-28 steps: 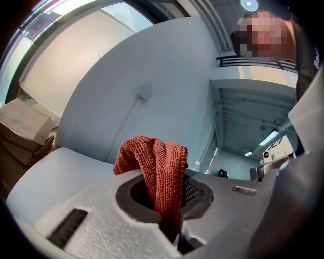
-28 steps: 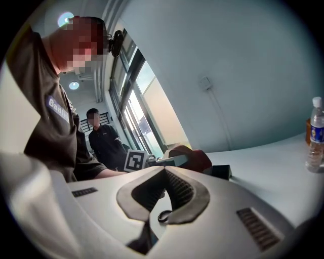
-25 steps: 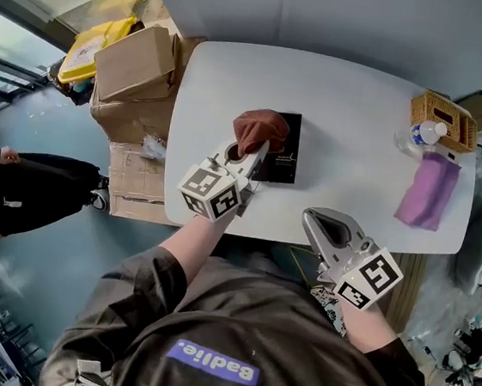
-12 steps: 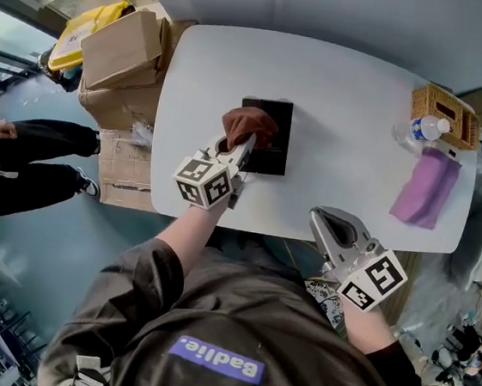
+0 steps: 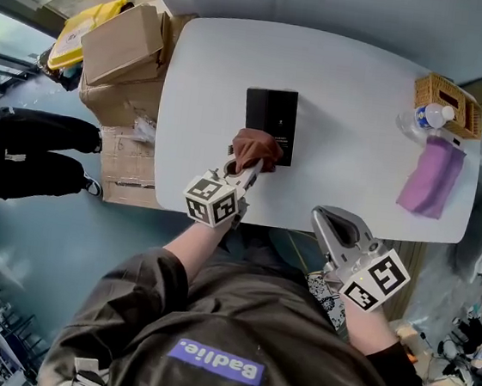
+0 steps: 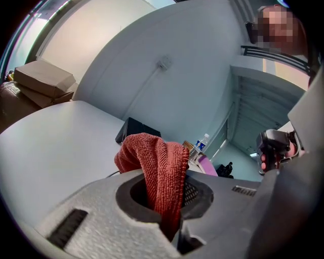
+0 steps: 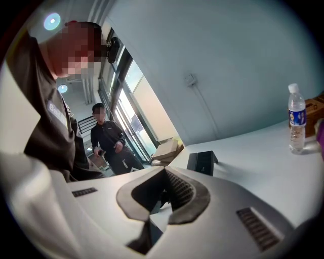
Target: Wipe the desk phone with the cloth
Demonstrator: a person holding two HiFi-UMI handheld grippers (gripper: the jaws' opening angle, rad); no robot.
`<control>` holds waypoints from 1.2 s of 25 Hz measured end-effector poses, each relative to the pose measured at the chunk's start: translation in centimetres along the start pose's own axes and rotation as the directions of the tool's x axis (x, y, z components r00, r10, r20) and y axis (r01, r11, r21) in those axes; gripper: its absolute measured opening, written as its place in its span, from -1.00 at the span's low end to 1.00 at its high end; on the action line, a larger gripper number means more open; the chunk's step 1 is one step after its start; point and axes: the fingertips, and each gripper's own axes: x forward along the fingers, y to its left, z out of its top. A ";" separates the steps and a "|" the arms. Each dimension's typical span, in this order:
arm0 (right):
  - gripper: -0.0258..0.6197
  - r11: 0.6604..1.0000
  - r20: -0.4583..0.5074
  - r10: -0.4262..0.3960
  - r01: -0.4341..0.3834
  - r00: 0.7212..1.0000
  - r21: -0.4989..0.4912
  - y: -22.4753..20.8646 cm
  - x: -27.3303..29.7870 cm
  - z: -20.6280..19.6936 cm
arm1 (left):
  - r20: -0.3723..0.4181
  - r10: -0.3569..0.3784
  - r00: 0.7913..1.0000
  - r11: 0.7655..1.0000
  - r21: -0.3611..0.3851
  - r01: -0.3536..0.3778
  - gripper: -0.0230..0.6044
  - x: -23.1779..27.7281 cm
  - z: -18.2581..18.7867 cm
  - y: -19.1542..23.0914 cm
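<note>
The black desk phone lies on the white table, a little left of its middle. A rust-red cloth covers the phone's near end, and my left gripper is shut on it. In the left gripper view the cloth bunches up out of the left gripper, with the phone just beyond. Whether the cloth touches the phone is unclear. My right gripper hangs off the table's front edge, jaws together and holding nothing. The right gripper view shows that gripper and the phone further off.
A wicker basket, a water bottle and a purple cloth sit at the table's right end. Cardboard boxes are stacked past the left end. A person in black stands on the floor at the left.
My left gripper has drawn the cloth back along the phone, from its left and far part to its near end. The right gripper has stayed by the front edge.
</note>
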 end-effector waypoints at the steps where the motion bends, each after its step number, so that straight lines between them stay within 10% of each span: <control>1: -0.83 1.000 0.001 -0.004 0.004 1.000 0.001 0.2 -0.1 -0.1 | -0.012 -0.007 1.000 1.000 -0.003 0.007 -0.82 -0.2 -0.6 -0.3; 7: -0.83 1.000 0.029 -0.014 0.015 0.999 -0.011 1.6 -0.8 0.2 | -0.037 -0.049 0.998 0.999 -0.006 0.049 -0.82 -1.0 -1.2 -2.2; 22: -0.83 0.995 0.087 -0.075 0.080 0.993 -0.056 -1.2 -4.1 3.0 | 0.107 -0.078 0.991 0.993 0.100 0.067 -0.82 6.0 10.5 -3.1; 30: -0.83 0.997 0.050 -0.072 0.073 0.996 -0.035 -3.4 -4.4 2.4 | 0.082 -0.022 0.996 0.999 0.030 0.020 -0.82 7.8 8.1 -1.0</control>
